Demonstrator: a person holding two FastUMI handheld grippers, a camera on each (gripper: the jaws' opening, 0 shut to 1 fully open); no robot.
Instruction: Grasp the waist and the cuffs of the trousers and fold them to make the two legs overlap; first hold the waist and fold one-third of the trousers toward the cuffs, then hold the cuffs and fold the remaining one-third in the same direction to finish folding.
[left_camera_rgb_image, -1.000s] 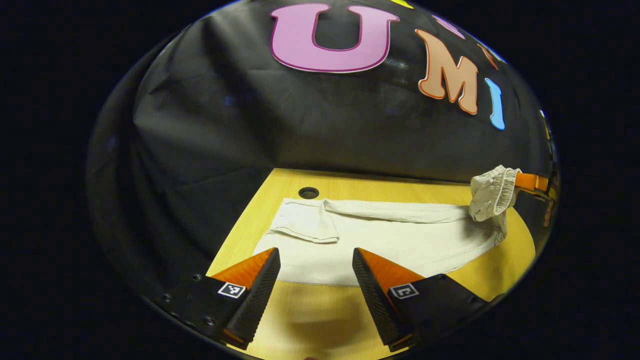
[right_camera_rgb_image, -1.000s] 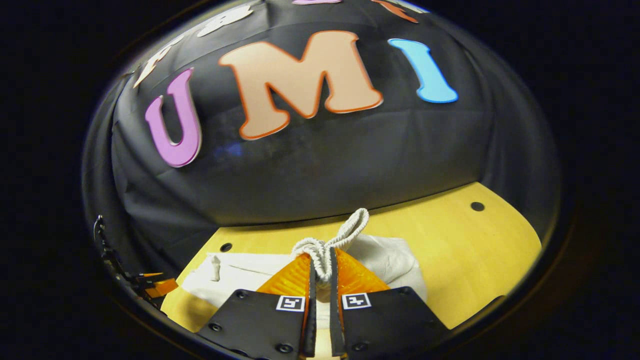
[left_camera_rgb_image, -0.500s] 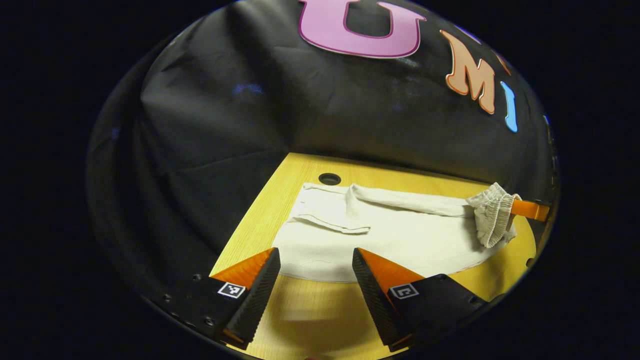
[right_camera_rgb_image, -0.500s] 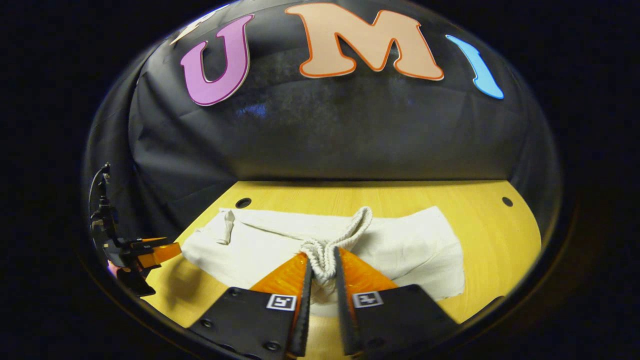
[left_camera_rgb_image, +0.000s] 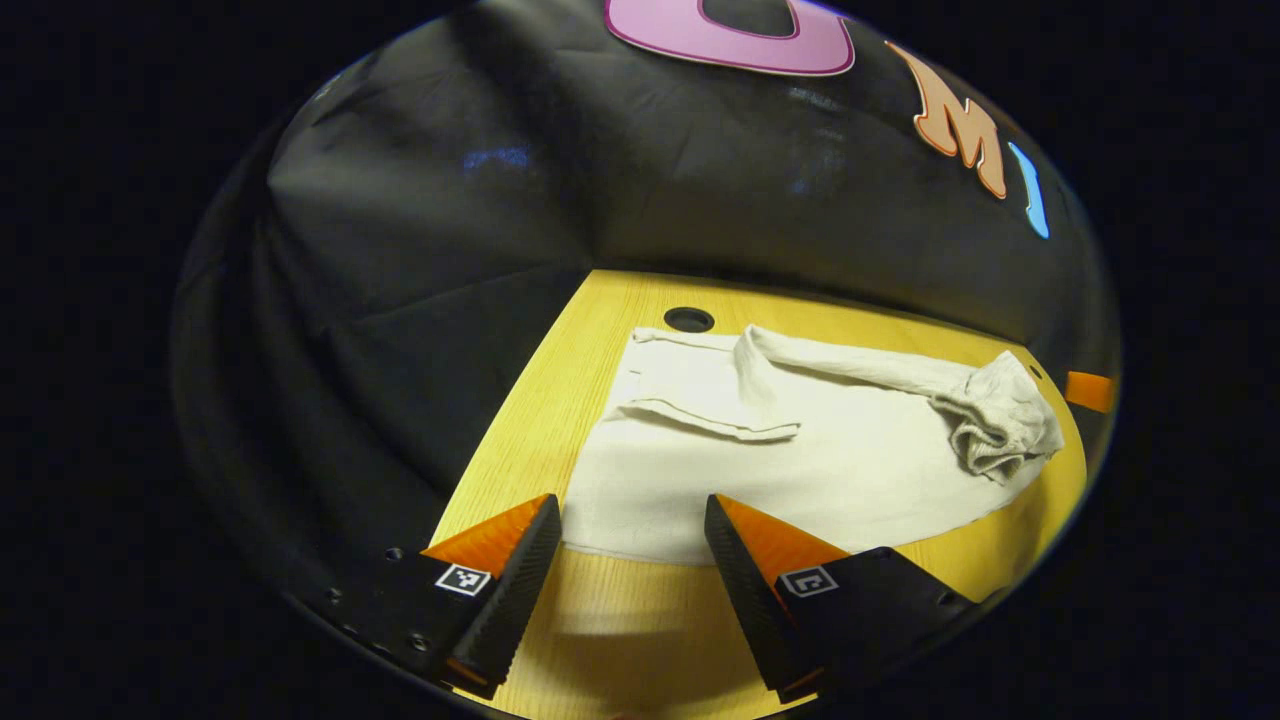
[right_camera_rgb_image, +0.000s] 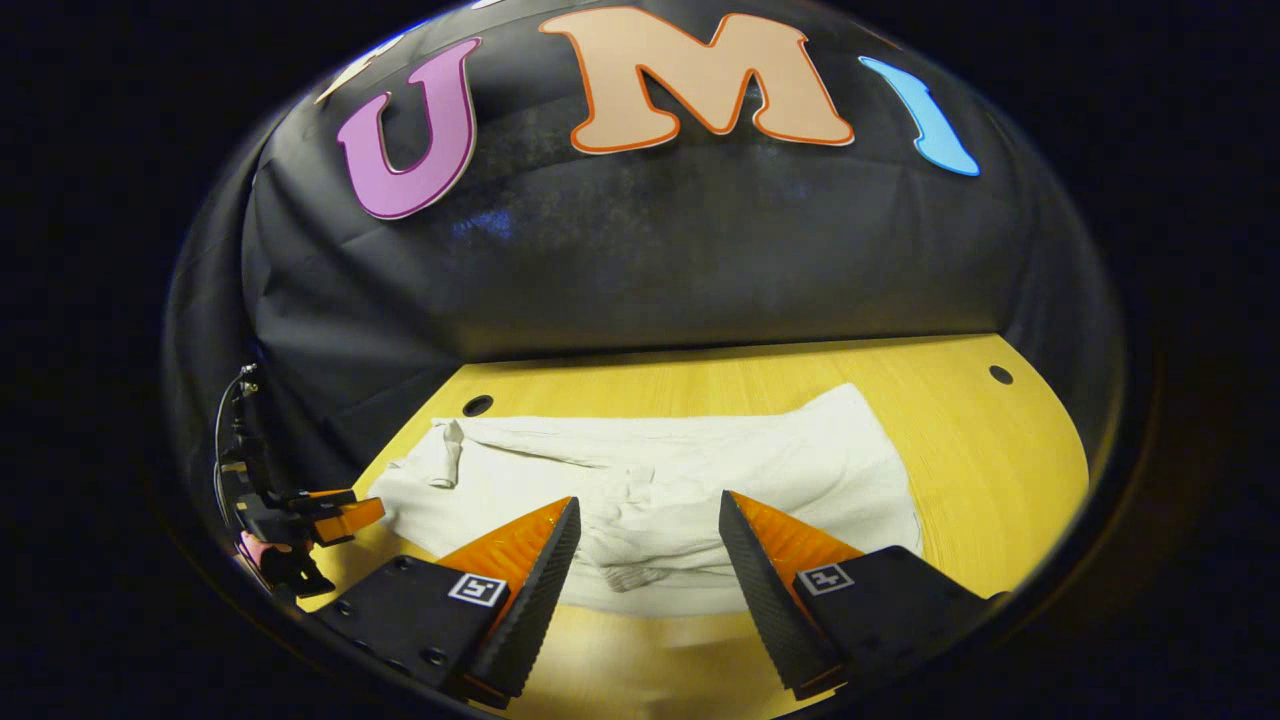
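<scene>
I see the trousers (right_camera_rgb_image: 700, 470) lying flat across the yellow wooden table (right_camera_rgb_image: 990, 470), spread lengthwise along the edge nearest the booth wall. My right claw (right_camera_rgb_image: 648, 548) stands open, fingers well apart and holding nothing, poised just above the near edge of the trousers, where the waist (right_camera_rgb_image: 635, 545) lies in a bunched, wrinkled heap between the fingers. In the left gripper view, that same waist bunch (left_camera_rgb_image: 1000, 420) sits at the right end of the trousers. My left claw (left_camera_rgb_image: 632, 540) is also open and empty, hovering at the near edge of the trousers toward the cuff end. One cuff (left_camera_rgb_image: 690, 395) is turned back over the leg, just beside a round hole (left_camera_rgb_image: 689, 320) in the table. In the right gripper view, the left claw (right_camera_rgb_image: 335, 515) appears beyond the cuff end of the trousers.
</scene>
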